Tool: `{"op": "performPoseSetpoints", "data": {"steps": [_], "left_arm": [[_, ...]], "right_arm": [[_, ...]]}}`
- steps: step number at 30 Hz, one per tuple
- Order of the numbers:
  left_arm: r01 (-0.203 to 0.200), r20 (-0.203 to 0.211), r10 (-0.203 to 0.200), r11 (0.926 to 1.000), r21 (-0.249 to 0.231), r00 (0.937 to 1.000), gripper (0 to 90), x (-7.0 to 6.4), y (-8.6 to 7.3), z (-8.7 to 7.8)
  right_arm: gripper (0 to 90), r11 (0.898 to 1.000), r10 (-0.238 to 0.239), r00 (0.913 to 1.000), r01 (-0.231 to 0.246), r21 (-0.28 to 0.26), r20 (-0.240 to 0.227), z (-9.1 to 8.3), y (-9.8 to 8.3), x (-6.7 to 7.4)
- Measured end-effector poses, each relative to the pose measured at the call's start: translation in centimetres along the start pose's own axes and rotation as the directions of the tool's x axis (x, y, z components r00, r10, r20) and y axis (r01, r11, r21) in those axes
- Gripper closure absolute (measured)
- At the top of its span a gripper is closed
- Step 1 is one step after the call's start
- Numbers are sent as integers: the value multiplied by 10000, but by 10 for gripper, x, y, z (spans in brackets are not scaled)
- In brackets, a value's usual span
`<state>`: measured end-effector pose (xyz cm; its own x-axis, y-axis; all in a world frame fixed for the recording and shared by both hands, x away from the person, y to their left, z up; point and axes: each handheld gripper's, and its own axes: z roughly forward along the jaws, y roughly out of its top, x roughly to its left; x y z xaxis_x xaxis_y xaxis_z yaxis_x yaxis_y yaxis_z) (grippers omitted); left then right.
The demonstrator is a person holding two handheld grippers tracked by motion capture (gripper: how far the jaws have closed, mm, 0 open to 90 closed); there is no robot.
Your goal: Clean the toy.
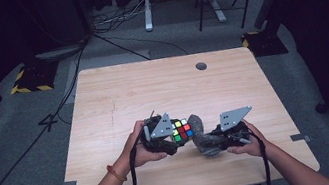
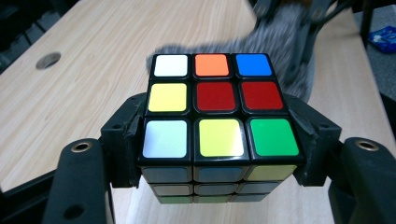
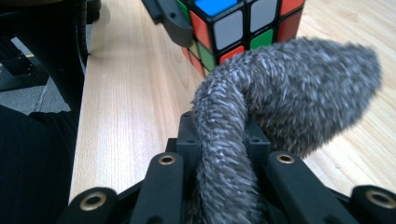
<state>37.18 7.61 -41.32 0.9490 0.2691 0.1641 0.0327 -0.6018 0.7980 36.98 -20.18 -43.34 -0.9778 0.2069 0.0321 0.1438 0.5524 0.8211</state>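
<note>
While the left gripper (image 2: 219,140) clamps the multicoloured plastic puzzle cube (image 2: 217,107), the right gripper (image 3: 224,154) — pinching the fuzzy grey cloth (image 3: 289,98) — should wipe gently, lest the cube twist.

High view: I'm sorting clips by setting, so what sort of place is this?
Probably a lab or recording studio: dark curtains all round, a lone wooden table, hazard-striped stand bases, cables trailing over grey carpet.
</note>
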Motion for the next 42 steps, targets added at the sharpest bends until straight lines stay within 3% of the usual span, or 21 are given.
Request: {"op": "performPoseSetpoints", "data": {"steps": [4,7,13,18,23,28,31,36,39,42], "left_arm": [[183,-2,-183,9998,40,9998,332,6,-6,-3],[185,-209,-174,9984,535,9996,332,9,-13,1],[545,-6,-548,9936,989,9985,331,14,-30,11],[587,216,-618,9906,1236,9979,331,10,-39,18],[945,596,-1028,9872,1284,9929,329,6,-50,20],[1035,816,-1168,9830,1515,9898,324,2,-56,27],[1302,738,-1416,9813,1416,9872,322,1,-58,29],[1364,600,-1474,9779,1581,9873,287,-1,-59,31],[1464,283,-1533,9746,1695,9878,248,-1,-58,28],[1326,-16,-1342,9772,1661,9910,219,-3,-56,24]], "right_arm": [[749,9998,29,9988,-39,197,493,-4,0,-6],[749,9983,124,9959,-175,553,901,-2,-2,-13],[748,9940,446,9880,-587,925,1477,-9,-16,-22],[734,9896,692,9877,-858,1158,1403,-8,-31,-20],[711,9869,896,9898,-1031,1238,1103,-6,-42,-16],[686,9855,899,9910,-1028,1347,988,0,-48,-14],[672,9855,910,9911,-1037,1345,975,1,-50,-13],[619,9837,942,9903,-1084,1438,1019,3,-52,-14],[567,9842,803,9898,-974,1477,1177,2,-50,-12],[497,9860,649,9882,-848,1433,1385,-3,-47,-11]]}}
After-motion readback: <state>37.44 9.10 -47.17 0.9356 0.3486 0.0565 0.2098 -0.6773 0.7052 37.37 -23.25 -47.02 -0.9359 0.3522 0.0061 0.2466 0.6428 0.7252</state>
